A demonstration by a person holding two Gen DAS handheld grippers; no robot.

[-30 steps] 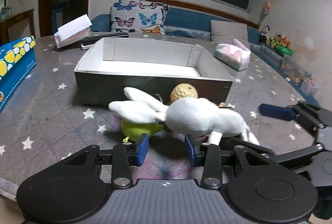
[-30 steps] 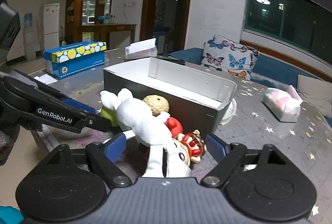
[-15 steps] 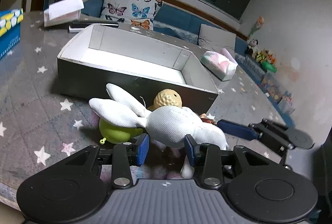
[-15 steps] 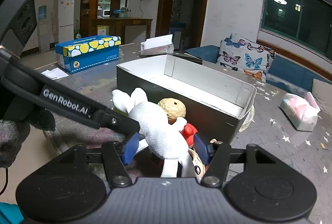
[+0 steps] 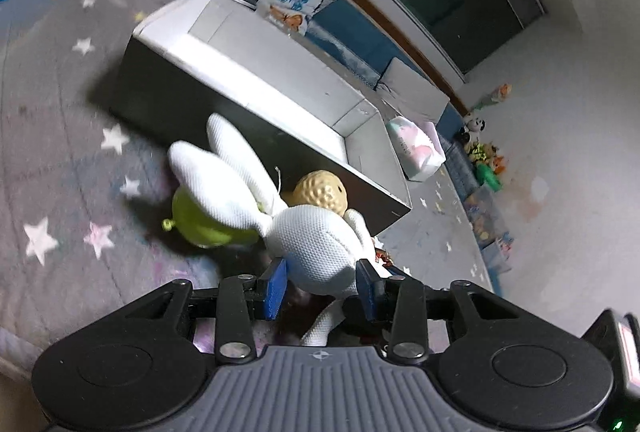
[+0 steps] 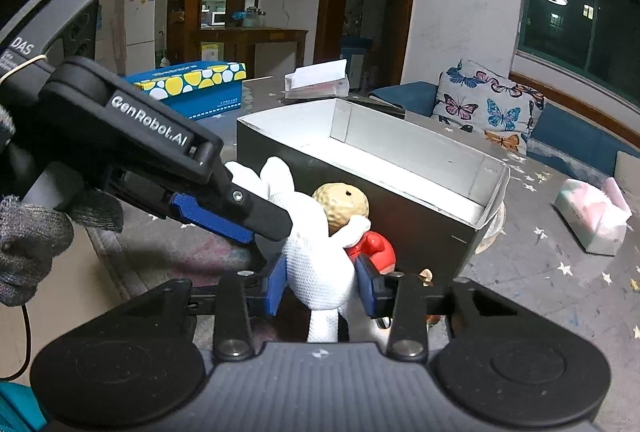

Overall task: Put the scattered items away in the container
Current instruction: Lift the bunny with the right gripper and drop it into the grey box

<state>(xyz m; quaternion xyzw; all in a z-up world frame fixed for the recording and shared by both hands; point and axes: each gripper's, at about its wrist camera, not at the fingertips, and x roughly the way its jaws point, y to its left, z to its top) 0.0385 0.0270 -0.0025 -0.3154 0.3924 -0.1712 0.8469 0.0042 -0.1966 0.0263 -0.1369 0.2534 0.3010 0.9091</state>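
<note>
Left wrist view: left gripper (image 5: 322, 282) clamped on white plush rabbit (image 5: 316, 244), beside green toy (image 5: 208, 224) and tan ball (image 5: 322, 191), before the open box (image 5: 256, 79). Right wrist view: right gripper (image 6: 322, 286) likewise squeezes the rabbit's body; red figure (image 6: 372, 246) just behind.

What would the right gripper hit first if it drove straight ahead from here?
The right gripper is already clamped on the white plush rabbit. Straight ahead, probably the red toy and tan ball, then the box wall; depth is unclear.
</note>
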